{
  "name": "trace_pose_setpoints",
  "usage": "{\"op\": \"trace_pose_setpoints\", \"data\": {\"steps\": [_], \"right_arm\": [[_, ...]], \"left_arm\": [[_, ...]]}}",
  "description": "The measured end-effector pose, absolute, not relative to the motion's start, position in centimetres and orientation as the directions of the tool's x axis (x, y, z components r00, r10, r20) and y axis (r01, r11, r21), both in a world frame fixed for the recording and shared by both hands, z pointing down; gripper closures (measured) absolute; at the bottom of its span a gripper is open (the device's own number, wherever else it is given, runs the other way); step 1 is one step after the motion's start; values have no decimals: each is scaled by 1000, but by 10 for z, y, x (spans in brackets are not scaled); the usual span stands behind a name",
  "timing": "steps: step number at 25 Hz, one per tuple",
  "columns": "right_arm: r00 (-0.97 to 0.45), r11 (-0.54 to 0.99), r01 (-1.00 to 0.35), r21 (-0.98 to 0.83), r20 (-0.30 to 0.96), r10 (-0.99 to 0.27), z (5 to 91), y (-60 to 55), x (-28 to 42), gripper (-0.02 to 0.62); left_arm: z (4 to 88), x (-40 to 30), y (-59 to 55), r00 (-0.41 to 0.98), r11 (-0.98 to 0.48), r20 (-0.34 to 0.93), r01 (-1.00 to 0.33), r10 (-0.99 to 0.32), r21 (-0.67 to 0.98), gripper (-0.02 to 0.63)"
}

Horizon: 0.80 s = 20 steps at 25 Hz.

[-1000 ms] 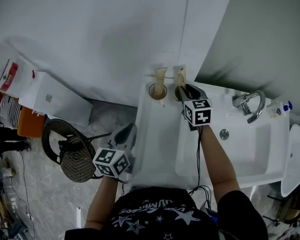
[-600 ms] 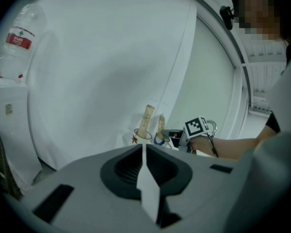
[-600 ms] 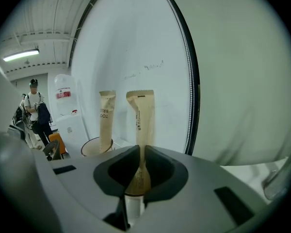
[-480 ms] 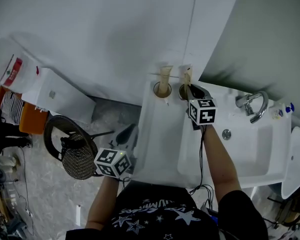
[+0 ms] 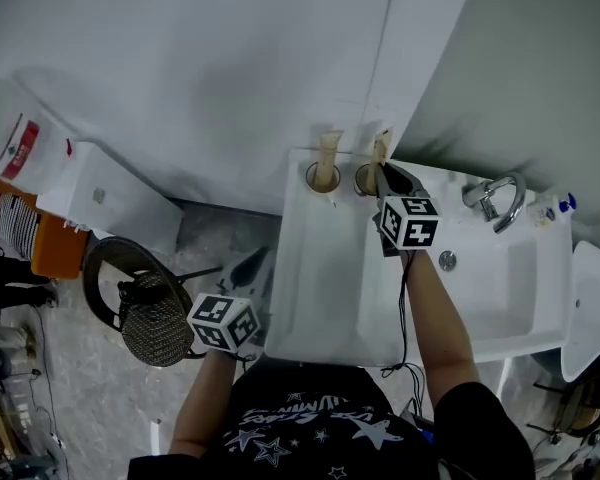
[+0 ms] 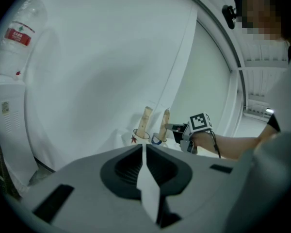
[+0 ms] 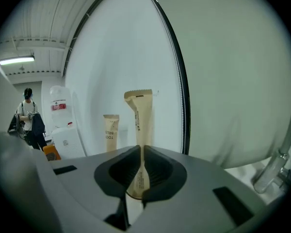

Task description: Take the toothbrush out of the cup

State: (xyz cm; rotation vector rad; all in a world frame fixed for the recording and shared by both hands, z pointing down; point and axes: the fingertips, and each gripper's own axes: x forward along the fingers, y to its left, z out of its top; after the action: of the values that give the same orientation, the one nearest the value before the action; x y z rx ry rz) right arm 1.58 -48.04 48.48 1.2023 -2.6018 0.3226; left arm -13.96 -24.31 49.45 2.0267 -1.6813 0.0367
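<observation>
Right hand-held gripper sits slightly higher than a second ago, and its jaws have just been closing. They are now clamped on the beige paper-wrapped toothbrush. The toothbrush stands upright, and in the left gripper view its lower end is still inside the clear round cup at the back of the white washbasin counter. Small print on its wrapper is unreadable.

Second beige wrapped toothbrush stands in the neighbouring clear cup just to the left. Its vertical print reads "TOOT… BRUS…", with the rest hidden.

Left hand-held gripper is well apart, off the counter's near-left corner, jaws together on nothing.

Plastic water bottle with red label stands at far left, text too small to read.
</observation>
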Motion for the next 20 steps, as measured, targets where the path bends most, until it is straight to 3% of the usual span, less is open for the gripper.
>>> {"op": "trace_pose_setpoints", "data": {"steps": [11,20], "right_arm": [[-601,580,-799,-157,205,-773,417,-446,33,561],[-612,552,-790,-267,288,-736,444,-382,50,561]], "left_arm": [[477,-146,-233,322,-207,294,-909,-900,362,572],[484,-143,-216,369,-247,289,-890,-883,383,572]]}}
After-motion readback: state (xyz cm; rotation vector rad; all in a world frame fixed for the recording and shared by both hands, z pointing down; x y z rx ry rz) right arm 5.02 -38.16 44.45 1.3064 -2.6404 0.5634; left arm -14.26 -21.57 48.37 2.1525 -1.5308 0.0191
